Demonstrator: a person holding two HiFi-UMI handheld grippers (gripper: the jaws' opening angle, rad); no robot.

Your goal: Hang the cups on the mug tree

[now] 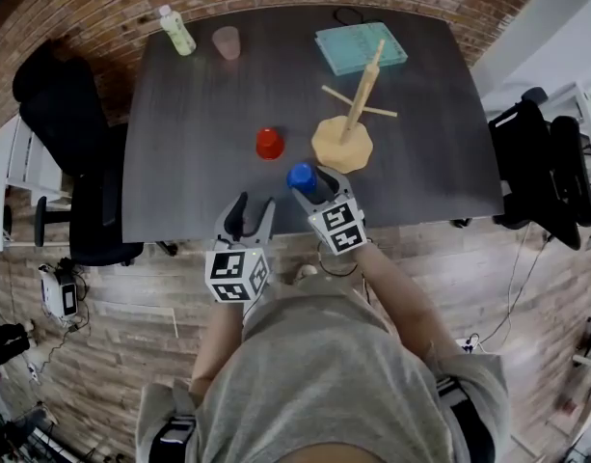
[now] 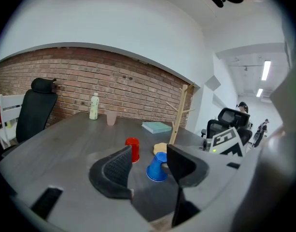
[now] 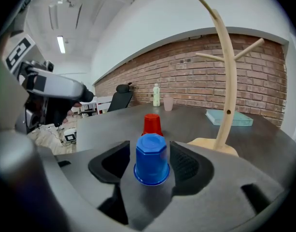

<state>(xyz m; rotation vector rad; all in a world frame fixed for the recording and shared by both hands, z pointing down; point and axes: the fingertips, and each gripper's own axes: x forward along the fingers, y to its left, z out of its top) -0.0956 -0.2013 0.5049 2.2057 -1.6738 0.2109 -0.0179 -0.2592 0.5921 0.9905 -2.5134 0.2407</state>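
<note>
While upside down, blue cup (image 3: 151, 161), octagonal-based, apparently plastic.

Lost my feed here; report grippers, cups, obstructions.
Right gripper open, blue cup between jaws, ungripped. Left gripper open, empty. Red cup on table, mug tree bare. Nothing blocking.

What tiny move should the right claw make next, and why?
Probably close on the blue cup. The right claw is open, its pads on either side of the upside-down cup without pressing it. The cup stands on the table, and the mug tree has no cups on it yet.
</note>
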